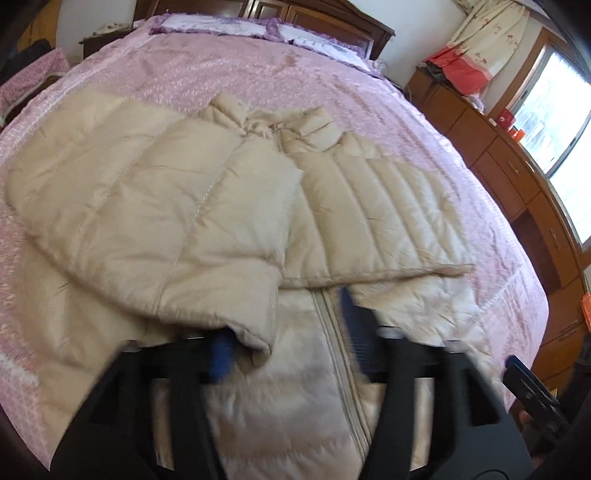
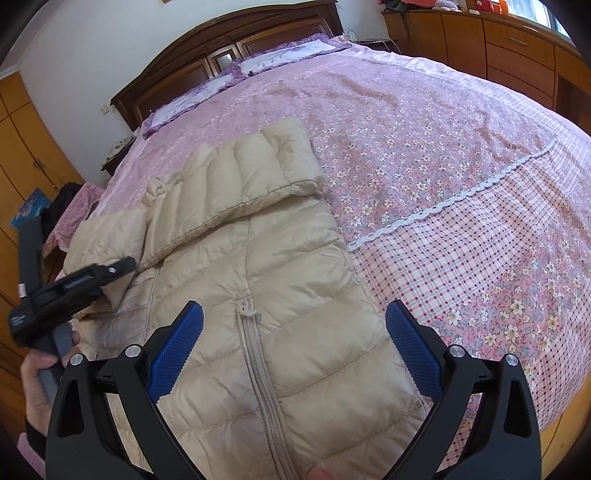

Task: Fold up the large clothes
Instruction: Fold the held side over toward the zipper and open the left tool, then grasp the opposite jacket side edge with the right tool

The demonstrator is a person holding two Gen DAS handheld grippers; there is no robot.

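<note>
A beige quilted down jacket (image 1: 207, 206) lies flat on a pink bed, zipper (image 1: 332, 332) up, with both sleeves folded across its chest. My left gripper (image 1: 288, 332) hovers over the jacket's lower front, jaws wide apart; the cuff of the left sleeve (image 1: 251, 332) lies by its left blue pad, and whether it touches is unclear. In the right wrist view the jacket (image 2: 280, 280) fills the middle, and my right gripper (image 2: 295, 347) is open and empty above its hem, straddling the zipper (image 2: 258, 369). The left gripper (image 2: 74, 284) shows at the left edge.
The pink floral bedspread (image 2: 443, 147) stretches right and far, with a checked border (image 2: 498, 258). Pillows (image 1: 221, 26) and a dark wooden headboard (image 2: 229, 40) stand at the far end. Wooden cabinets (image 1: 517, 177) and a window line the right side.
</note>
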